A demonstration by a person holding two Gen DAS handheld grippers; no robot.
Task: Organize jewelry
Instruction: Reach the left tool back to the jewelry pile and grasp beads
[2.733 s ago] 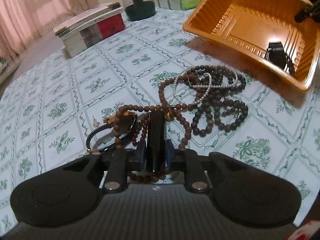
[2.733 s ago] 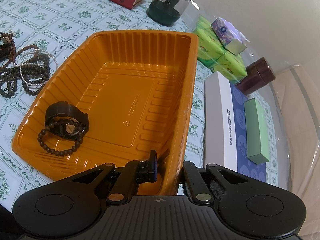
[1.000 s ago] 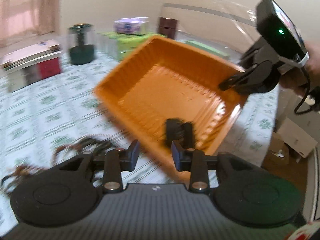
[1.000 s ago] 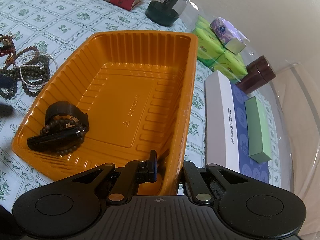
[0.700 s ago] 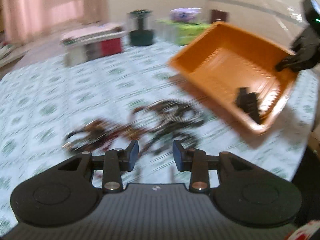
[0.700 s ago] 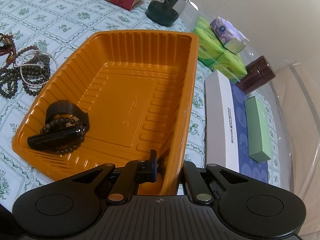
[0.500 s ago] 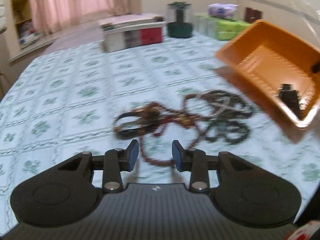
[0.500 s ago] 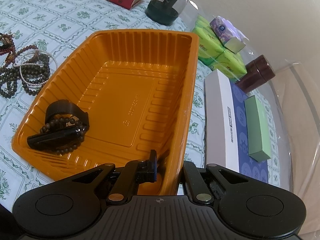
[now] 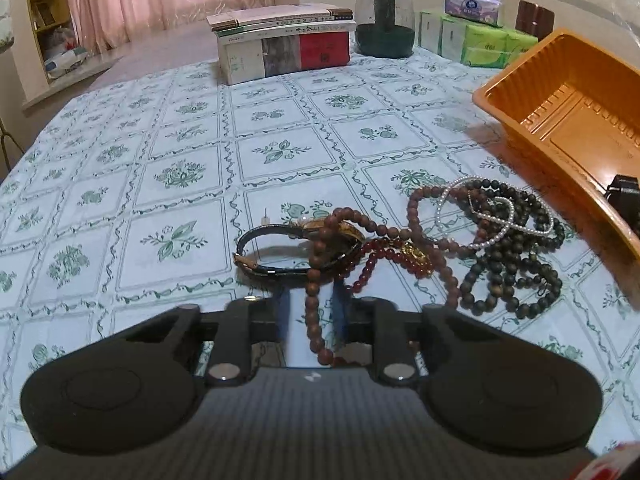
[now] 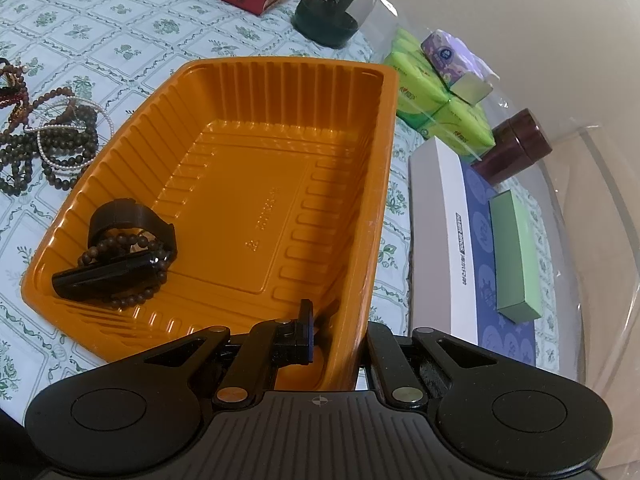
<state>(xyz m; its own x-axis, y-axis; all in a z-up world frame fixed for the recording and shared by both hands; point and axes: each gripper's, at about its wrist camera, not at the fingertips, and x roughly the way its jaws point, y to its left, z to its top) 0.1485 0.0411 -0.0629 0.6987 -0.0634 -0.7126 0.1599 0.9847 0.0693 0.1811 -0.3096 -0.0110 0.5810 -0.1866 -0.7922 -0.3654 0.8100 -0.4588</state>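
Note:
My left gripper (image 9: 310, 320) is open and low over the table, with a strand of the brown bead necklace (image 9: 316, 276) lying between its fingers. Just ahead lie a black strap watch (image 9: 280, 250), red beads (image 9: 374, 258), a pearl bracelet (image 9: 492, 220) and dark bead strands (image 9: 516, 276). My right gripper (image 10: 336, 334) is shut on the near rim of the orange tray (image 10: 380, 184) and holds it tilted. In the tray lie a black band (image 10: 120, 214), a dark bead bracelet (image 10: 136, 296) and a black case (image 10: 100, 274).
A stack of books (image 9: 280, 46), a dark glass jar (image 9: 384, 20) and green tissue packs (image 9: 480, 42) stand at the back. A white and blue box (image 10: 460, 248), a green box (image 10: 514, 256) and a brown jar (image 10: 514, 146) sit right of the tray.
My left gripper carried the black case to the tray, let it go there, then swung back and came down over the jewelry pile. The right gripper kept its hold on the tray.

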